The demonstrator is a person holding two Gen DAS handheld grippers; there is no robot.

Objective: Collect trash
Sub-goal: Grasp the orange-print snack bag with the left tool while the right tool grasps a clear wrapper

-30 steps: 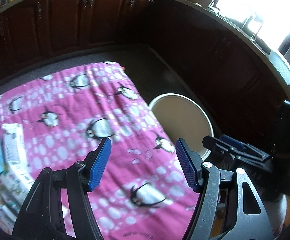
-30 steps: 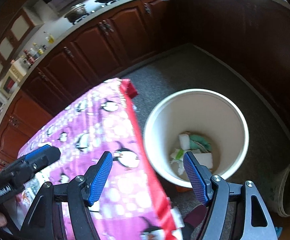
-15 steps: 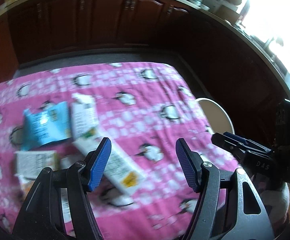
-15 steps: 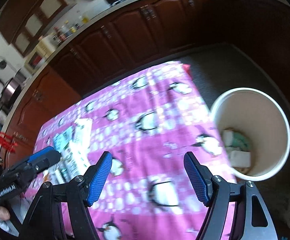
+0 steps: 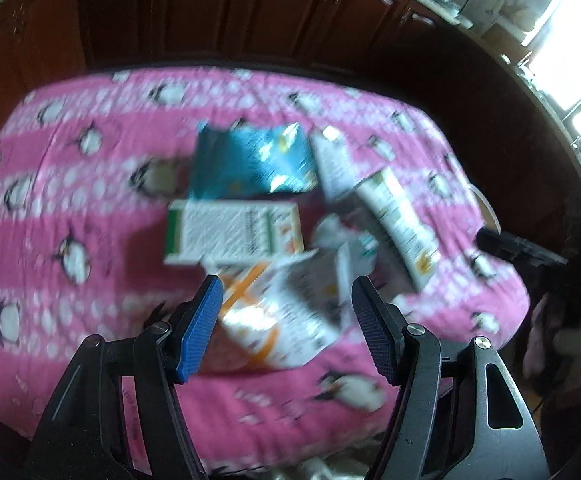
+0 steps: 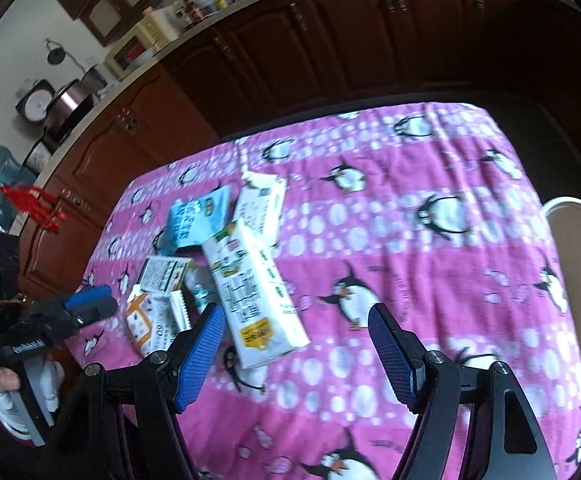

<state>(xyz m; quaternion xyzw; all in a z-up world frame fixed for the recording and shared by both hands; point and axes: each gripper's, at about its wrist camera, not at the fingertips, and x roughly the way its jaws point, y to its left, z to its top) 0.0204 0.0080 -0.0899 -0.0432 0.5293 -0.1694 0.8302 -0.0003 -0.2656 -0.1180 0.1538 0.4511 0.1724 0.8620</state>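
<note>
Trash sits in one loose cluster on the pink penguin cloth [image 6: 410,240] covering the worktop, toward its left half as the right wrist cam sees it, w/ the white bin [image 6: 574,292] on the floor just off the worktop's right edge, well apart from the pile. Left gripper [image 5: 286,320] hangs directly over the near end of the cluster: jaws spread, nothing between the pads, and the white-and-orange carton [image 5: 278,312] lies right below the gap, just ahead of the tips. Exact tilt of that carton is hard to call, view is blurred. Beyond it: a green-and-white box [image 5: 230,236] lying crosswise, a blue packet [image 5: 250,160] further toward the far edge, and a long milk carton [image 6: 250,292] w/ its long axis running roughly near-to-far, slightly angled. Right gripper [image 6: 296,348] is also spread and empty, its left pad close over the near end of that long carton, the rest of its gap over bare cloth. So left is nearer the orange carton, right nearer the long one. Judgement: next pick prob. wants jaws set across a carton's short side, not along its length.
</note>
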